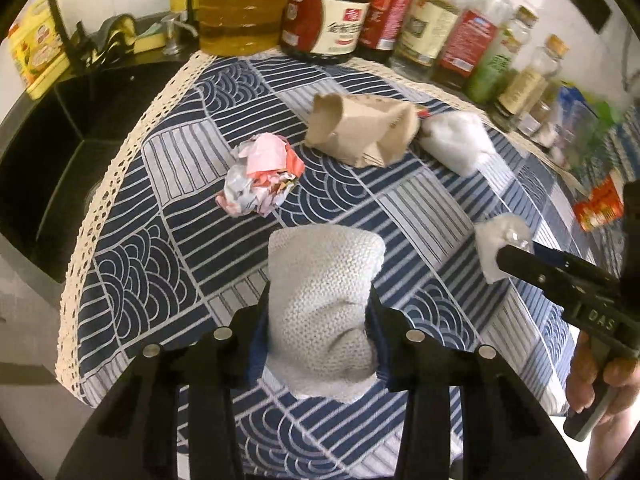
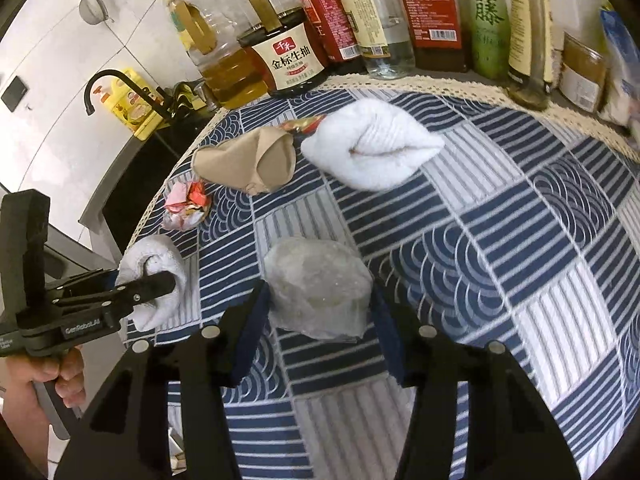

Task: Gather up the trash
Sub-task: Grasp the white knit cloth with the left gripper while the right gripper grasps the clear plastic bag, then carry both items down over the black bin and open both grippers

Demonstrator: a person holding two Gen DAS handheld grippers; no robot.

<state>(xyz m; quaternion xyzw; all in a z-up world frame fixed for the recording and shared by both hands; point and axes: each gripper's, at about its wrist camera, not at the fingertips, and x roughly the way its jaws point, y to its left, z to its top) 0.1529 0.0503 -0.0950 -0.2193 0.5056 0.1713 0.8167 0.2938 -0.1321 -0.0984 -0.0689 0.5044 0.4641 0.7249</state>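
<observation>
My left gripper is shut on a crumpled white paper towel, held over the blue patterned tablecloth; it also shows in the right wrist view. My right gripper is shut on a crumpled clear plastic wad, which also shows in the left wrist view. On the cloth lie a pink and white crumpled wrapper, a crushed brown paper cup and a white crumpled towel.
Bottles of oil, soy sauce and other condiments line the back edge of the counter. A black sink with a black faucet lies to the left. A red packet sits at the right.
</observation>
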